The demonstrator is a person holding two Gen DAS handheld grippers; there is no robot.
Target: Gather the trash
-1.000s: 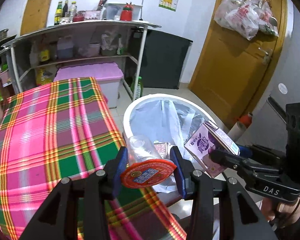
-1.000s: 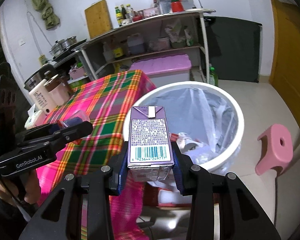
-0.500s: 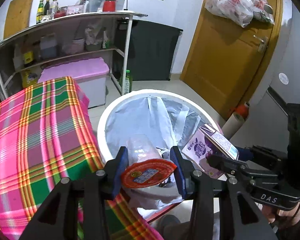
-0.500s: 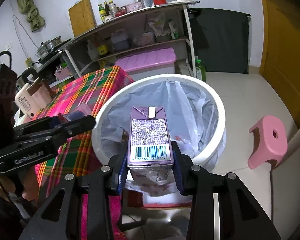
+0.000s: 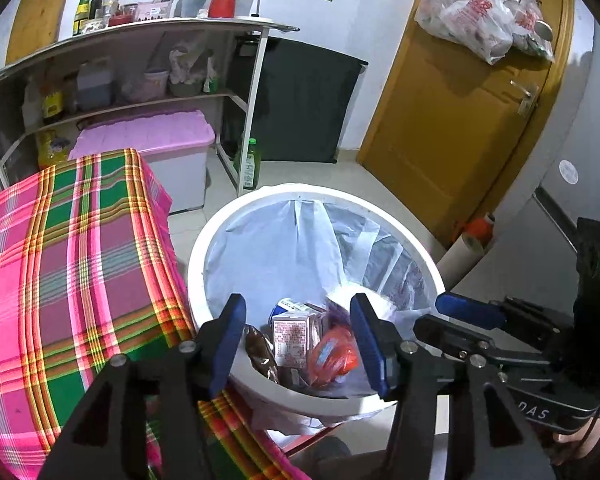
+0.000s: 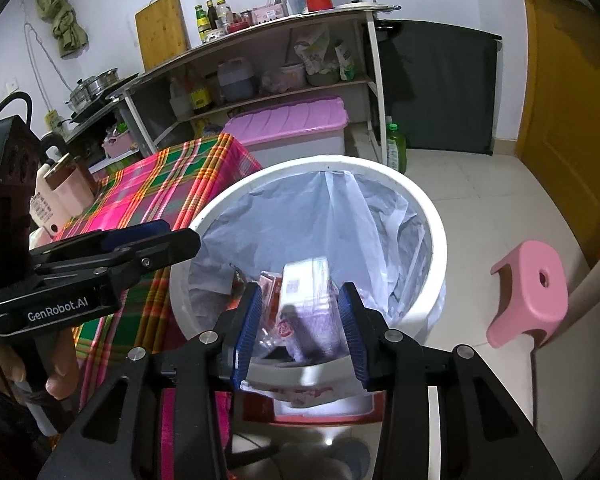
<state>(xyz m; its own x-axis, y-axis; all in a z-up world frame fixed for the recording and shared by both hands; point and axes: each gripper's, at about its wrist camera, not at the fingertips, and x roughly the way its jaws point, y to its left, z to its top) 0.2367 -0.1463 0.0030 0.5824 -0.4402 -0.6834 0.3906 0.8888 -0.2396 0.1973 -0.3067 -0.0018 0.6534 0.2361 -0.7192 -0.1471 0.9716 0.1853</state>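
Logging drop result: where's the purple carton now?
Right wrist view: purple carton lies inside the white trash bin, in its liner bag among wrappers, seen beyond the right tongs.

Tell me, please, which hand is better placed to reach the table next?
Left, probably: the left tongs, opening with nothing between them, hang over the bin edge beside the table; the right tongs, also empty, sit farther from it.

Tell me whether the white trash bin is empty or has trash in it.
It has trash in it. The white trash bin, lined with a bag, holds a small carton and a red-lidded cup at the bottom.
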